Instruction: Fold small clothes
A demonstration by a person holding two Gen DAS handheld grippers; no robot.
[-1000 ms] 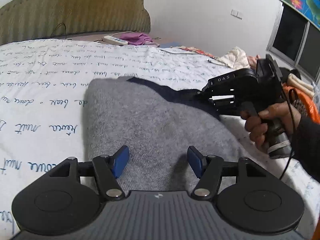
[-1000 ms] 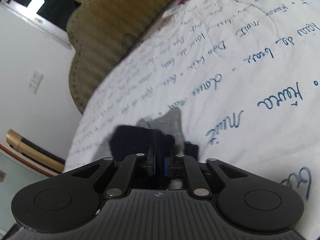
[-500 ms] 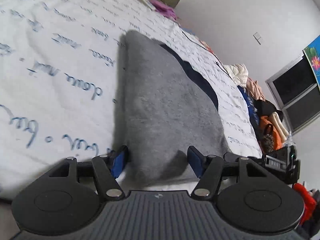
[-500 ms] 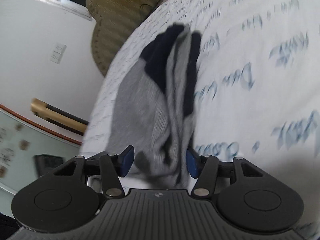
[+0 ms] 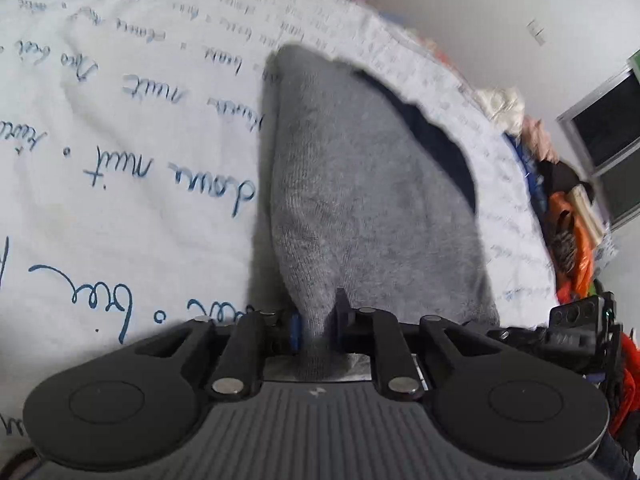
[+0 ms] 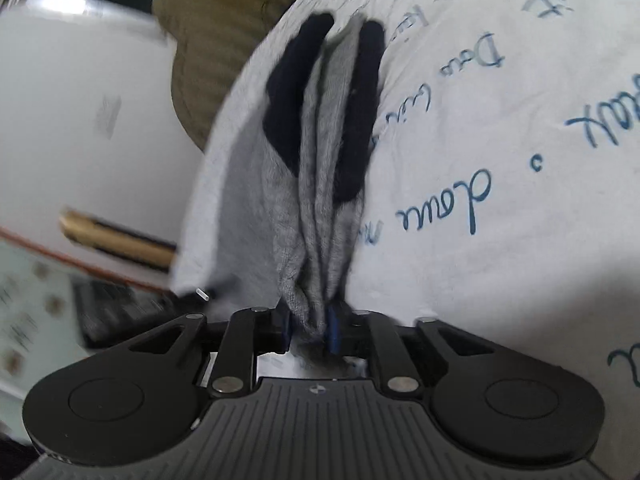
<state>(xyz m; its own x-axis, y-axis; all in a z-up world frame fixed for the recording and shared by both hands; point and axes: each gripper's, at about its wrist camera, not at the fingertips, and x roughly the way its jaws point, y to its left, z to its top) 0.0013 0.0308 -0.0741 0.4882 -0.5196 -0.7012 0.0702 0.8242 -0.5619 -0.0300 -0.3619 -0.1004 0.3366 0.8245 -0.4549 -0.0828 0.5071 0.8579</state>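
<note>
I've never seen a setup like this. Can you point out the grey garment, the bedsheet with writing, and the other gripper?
grey garment [image 5: 360, 200]: left wrist view, middle of its knit.
bedsheet [image 5: 120, 120]: left wrist view, bare printed part.
right gripper [image 6: 310, 326]: right wrist view, midway between fingertips.

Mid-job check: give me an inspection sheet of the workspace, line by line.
Surface: white bedsheet with blue handwriting print.
Job's things: grey garment with navy parts, bunched lengthwise.
Clutter: clothes pile beyond the bed's edge.
Grippers: left gripper and right gripper both closing, grey fabric pinched between the jaws.
Cables: nothing seen.
Surroundings: olive headboard, white wall, dark window.
</note>
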